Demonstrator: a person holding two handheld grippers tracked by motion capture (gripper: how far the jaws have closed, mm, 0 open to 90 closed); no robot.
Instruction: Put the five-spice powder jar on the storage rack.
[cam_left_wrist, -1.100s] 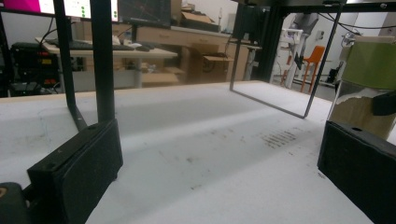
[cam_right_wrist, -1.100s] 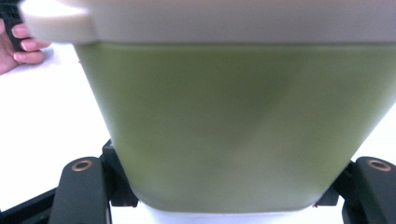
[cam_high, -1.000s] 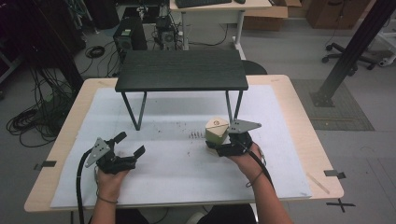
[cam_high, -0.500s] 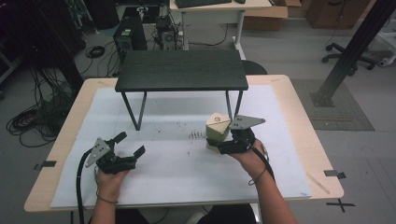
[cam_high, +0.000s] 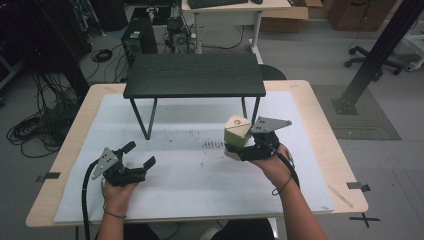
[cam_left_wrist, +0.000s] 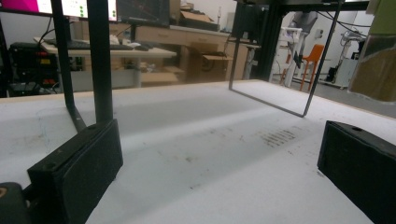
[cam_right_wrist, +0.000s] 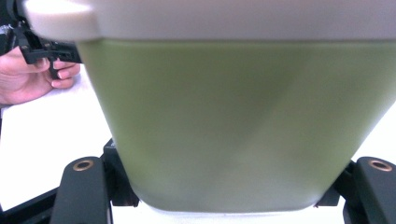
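Lifted slightly since a second ago: green container, clenched in right gripper. Left gripper released, idle. Probably light, rigid, smooth-walled; best gripped low across sides.

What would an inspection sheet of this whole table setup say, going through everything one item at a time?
Surface: wooden table covered by a white sheet, with dark specks near its middle.
Job's things: green container with a cream lid, tilted, held in the right gripper.
Clutter: black stand on thin legs at the back of the sheet; tape marks at the table edges.
Grippers: right gripper shut on the container's sides; left gripper open, nothing between its jaws, low over the sheet.
Cables: black cable trailing from the left gripper; a coil of cables on the floor at left.
Surroundings: desk, computer tower, cardboard boxes, office chair, black metal frame.
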